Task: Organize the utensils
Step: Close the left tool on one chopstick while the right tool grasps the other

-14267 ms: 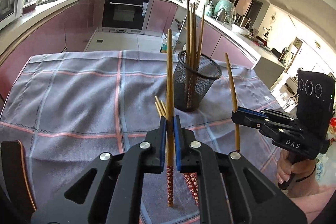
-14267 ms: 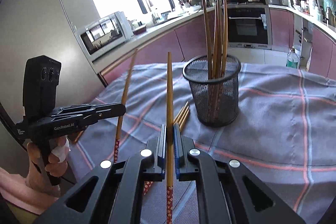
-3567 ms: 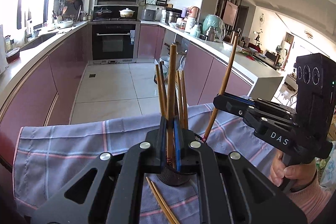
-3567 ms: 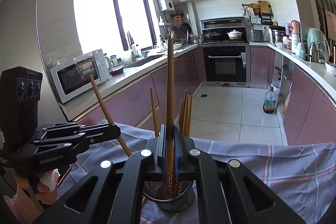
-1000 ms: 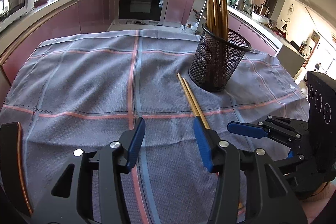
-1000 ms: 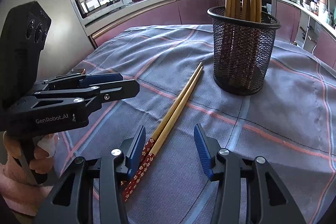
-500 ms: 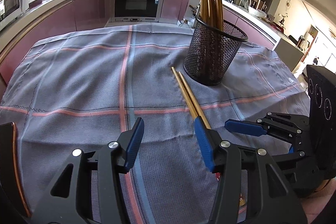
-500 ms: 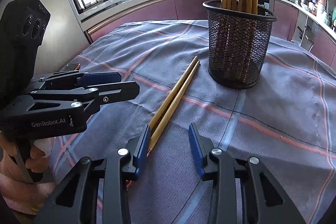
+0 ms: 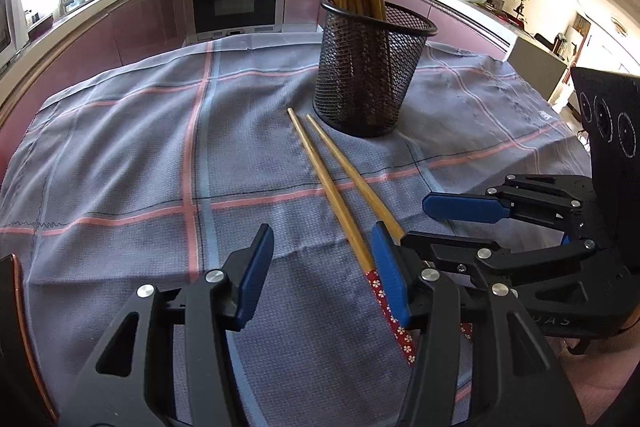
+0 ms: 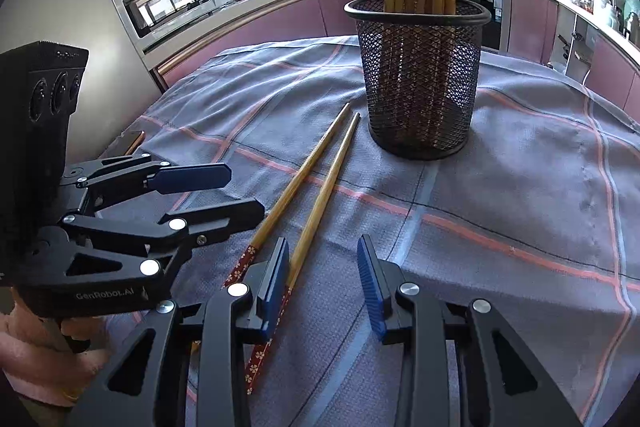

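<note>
Since a few seconds ago both tongs have let their chopsticks go into the mesh cup (image 9: 370, 79) and dropped to the last pair beside it. The left gripper (image 9: 322, 273) hangs wide and empty; the right gripper (image 10: 323, 281) is narrower, jaws apart, gripping nothing. Both chopsticks (image 10: 316, 195) lie side by side on the checked cloth (image 9: 120, 155), tips just beside the cup, patterned ends under the tongs. Likely one pickup remains. The left tool reads "GenRobot.AI"; the right tool's lettering is partly hidden.
</note>
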